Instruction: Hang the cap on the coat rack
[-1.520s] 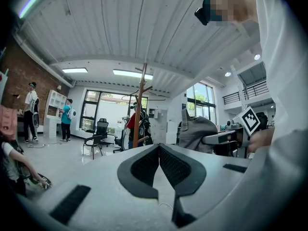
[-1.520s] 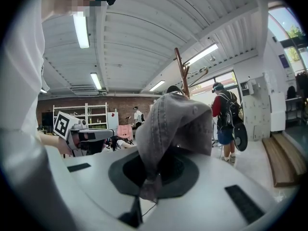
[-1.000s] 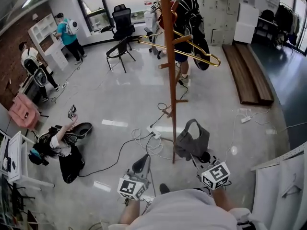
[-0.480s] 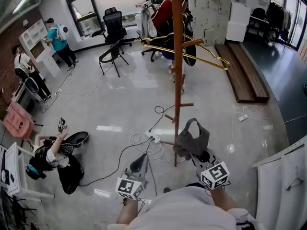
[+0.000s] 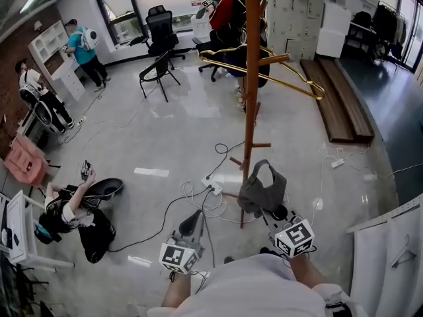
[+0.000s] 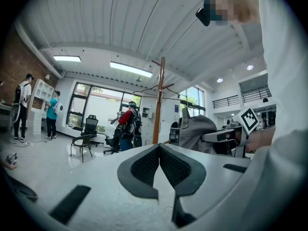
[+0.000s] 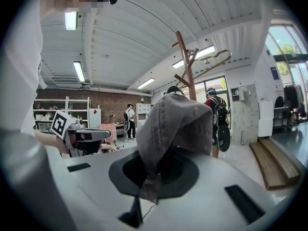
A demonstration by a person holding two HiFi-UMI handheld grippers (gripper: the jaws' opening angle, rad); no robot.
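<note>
A grey cap (image 5: 263, 190) hangs from my right gripper (image 5: 278, 215), whose jaws are shut on its fabric; in the right gripper view the cap (image 7: 173, 124) drapes over the closed jaws of that gripper (image 7: 153, 174). The wooden coat rack (image 5: 250, 78) stands just beyond the cap, its pole rising out of the top of the head view, with gold hangers (image 5: 271, 68) on its pegs. In the right gripper view the rack (image 7: 186, 66) shows behind the cap. My left gripper (image 5: 192, 226) is shut and empty, left of the rack; its closed pads (image 6: 159, 163) meet at the tip.
Cables and a power strip (image 5: 213, 189) lie on the floor by the rack's base. A person (image 5: 76, 213) sits on the floor at the left. Black chairs (image 5: 158, 68), other people (image 5: 82, 45) and wooden benches (image 5: 340, 101) stand farther off. A white rail (image 5: 386, 213) is at right.
The view has shifted slightly, so the rack stands more upright and a little further right. The right gripper with the cap has edged slightly down. The left gripper has barely moved.
</note>
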